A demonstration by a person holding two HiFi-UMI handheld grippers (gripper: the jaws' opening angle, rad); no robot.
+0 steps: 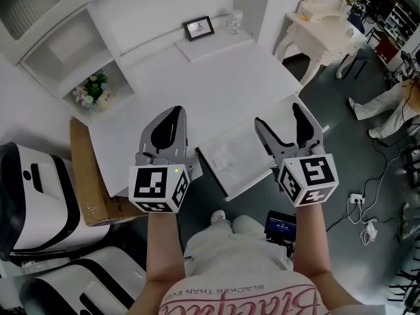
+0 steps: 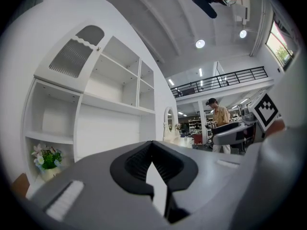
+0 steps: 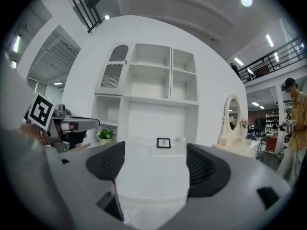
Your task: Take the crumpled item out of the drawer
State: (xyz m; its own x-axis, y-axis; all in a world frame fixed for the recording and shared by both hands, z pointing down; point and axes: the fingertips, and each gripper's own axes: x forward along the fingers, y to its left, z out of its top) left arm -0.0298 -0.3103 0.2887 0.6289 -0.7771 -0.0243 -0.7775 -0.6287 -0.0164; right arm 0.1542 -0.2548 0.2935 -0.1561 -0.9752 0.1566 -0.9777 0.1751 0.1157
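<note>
The white drawer (image 1: 257, 177) stands pulled out from the front of the white desk (image 1: 216, 84). Inside it lies a pale crumpled item (image 1: 227, 156), hard to make out against the white bottom. My left gripper (image 1: 168, 125) hovers over the desk's front edge, left of the drawer, with its jaws shut and empty. In the left gripper view the left gripper (image 2: 153, 145) points at the shelf unit. My right gripper (image 1: 283, 123) is open over the drawer's right end, nothing between its fingers. The right gripper (image 3: 151, 162) looks along the desk, with the drawer (image 3: 148, 198) below its jaws.
A small picture frame (image 1: 198, 27) and a glass (image 1: 235, 21) stand at the desk's back. A flower pot (image 1: 94, 90) sits in the left shelf. A cardboard box (image 1: 88, 182) leans left of the desk. A white dressing table (image 1: 321, 18) and floor cables (image 1: 359, 202) lie right.
</note>
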